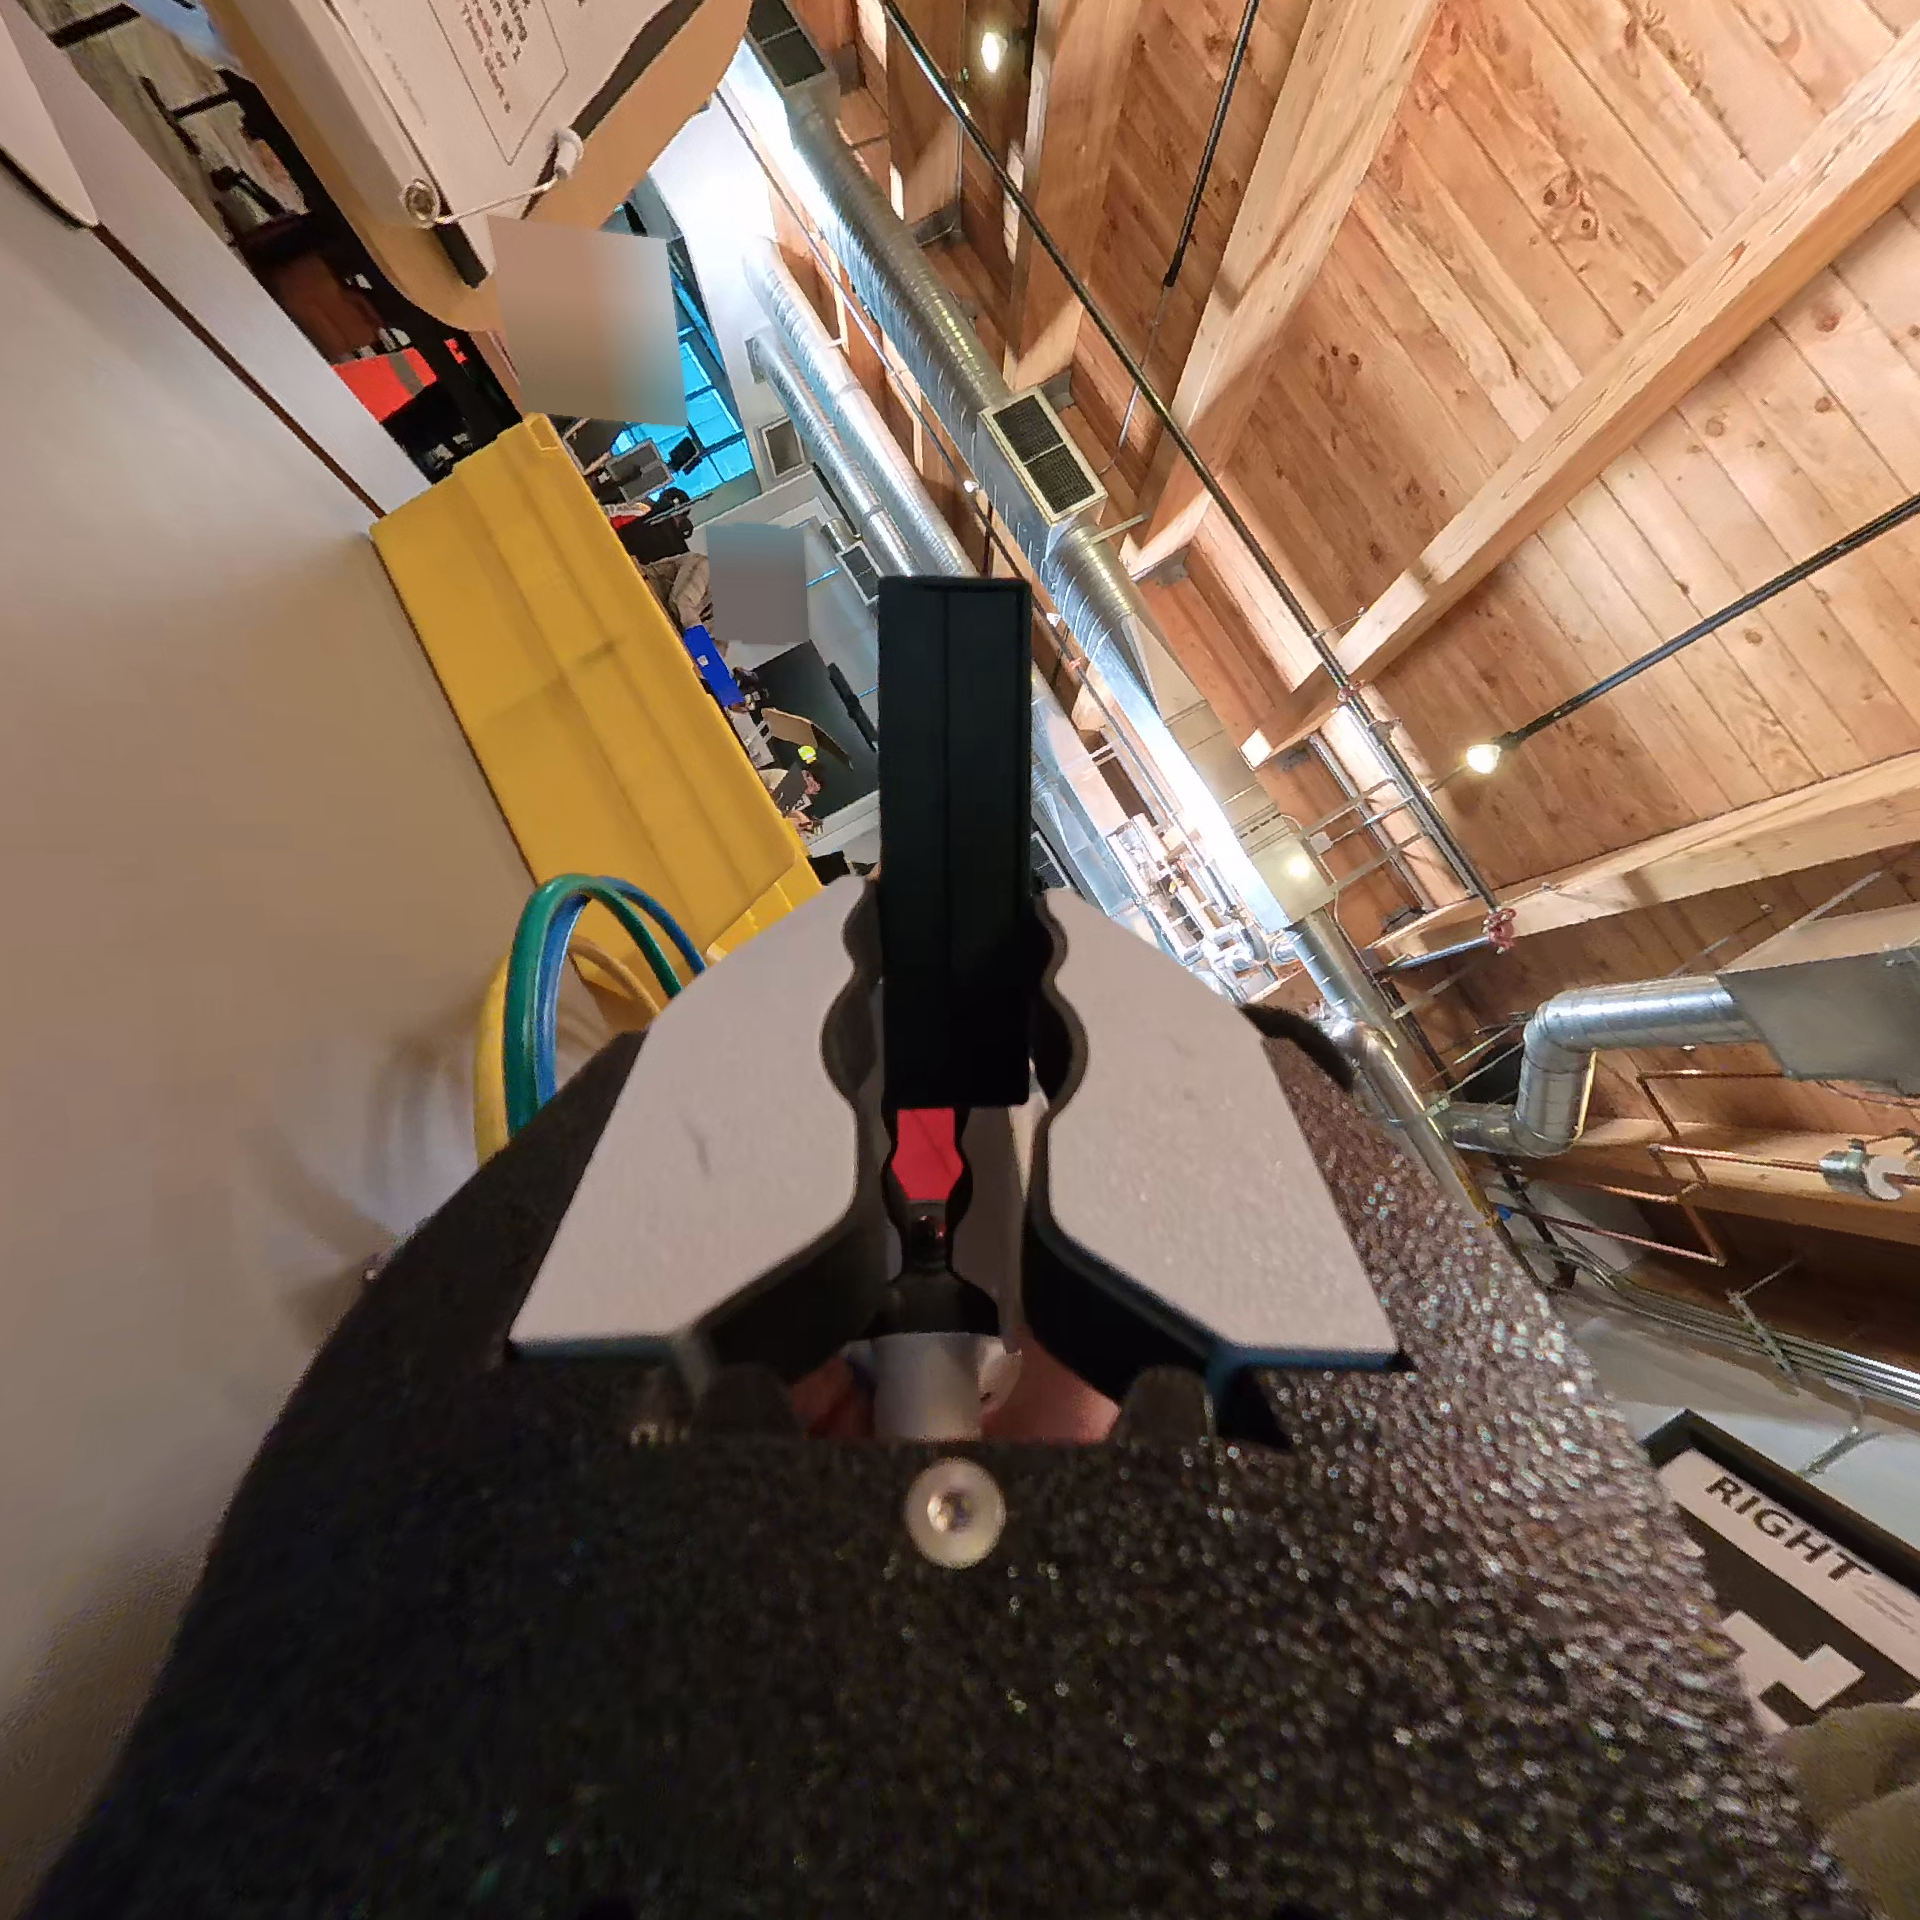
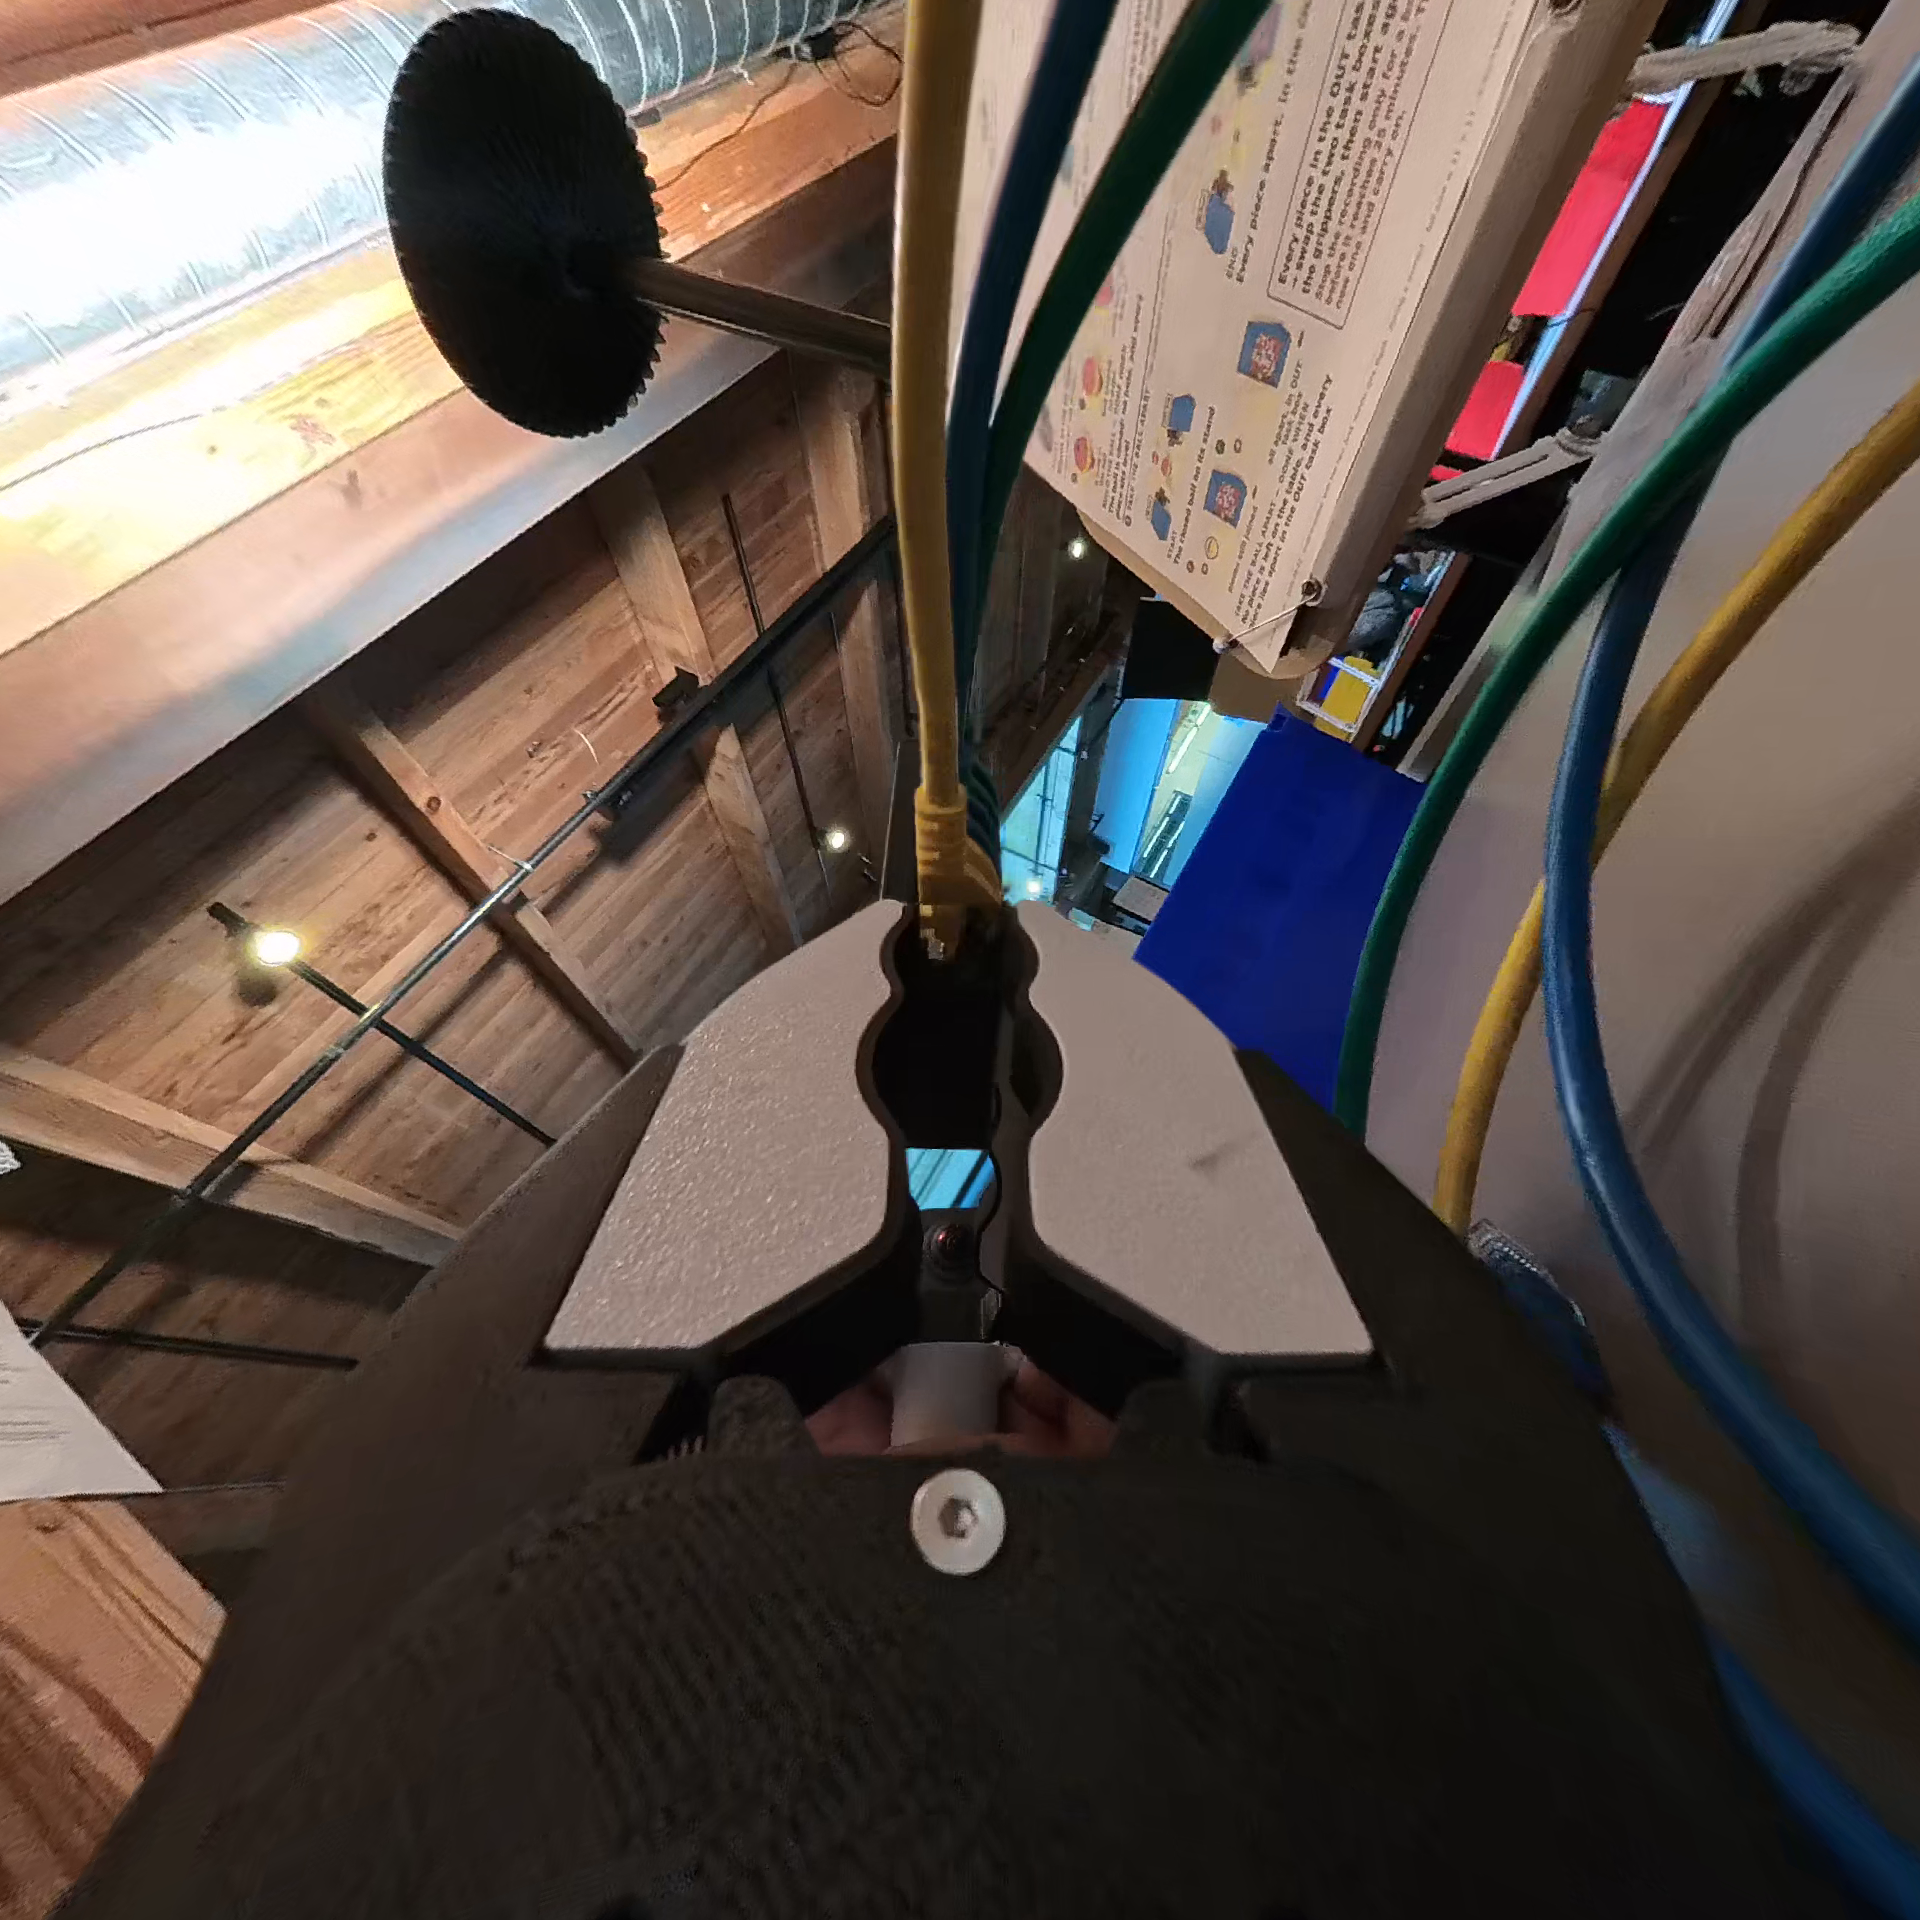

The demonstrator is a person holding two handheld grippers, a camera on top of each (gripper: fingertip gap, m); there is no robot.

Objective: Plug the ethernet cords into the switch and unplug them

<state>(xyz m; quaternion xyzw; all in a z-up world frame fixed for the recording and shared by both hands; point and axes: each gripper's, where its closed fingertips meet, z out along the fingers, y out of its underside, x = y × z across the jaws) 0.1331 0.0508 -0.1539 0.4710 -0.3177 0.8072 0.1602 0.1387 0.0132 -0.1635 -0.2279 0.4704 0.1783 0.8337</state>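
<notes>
The left claw (image 1: pixel 954 997) is clamped on the switch (image 1: pixel 954 831), a slim black box whose long axis runs straight out along the fingers, away from the camera and up toward the wooden ceiling. The right claw (image 2: pixel 961 966) is closed around the plug end of the yellow cord (image 2: pixel 925 520), which runs straight ahead from the tips; the blue cord (image 2: pixel 1600 1039) and green cord (image 2: pixel 1455 831) hang beside it, and I cannot tell whether the claw pinches those too. The switch's ports are not visible, so the cord's line to them is unclear; the right claw is the one carrying the plug. Printed sheets hang overhead, and a gripper marker shows lettering; none is repeated here. No brand can be made out.
</notes>
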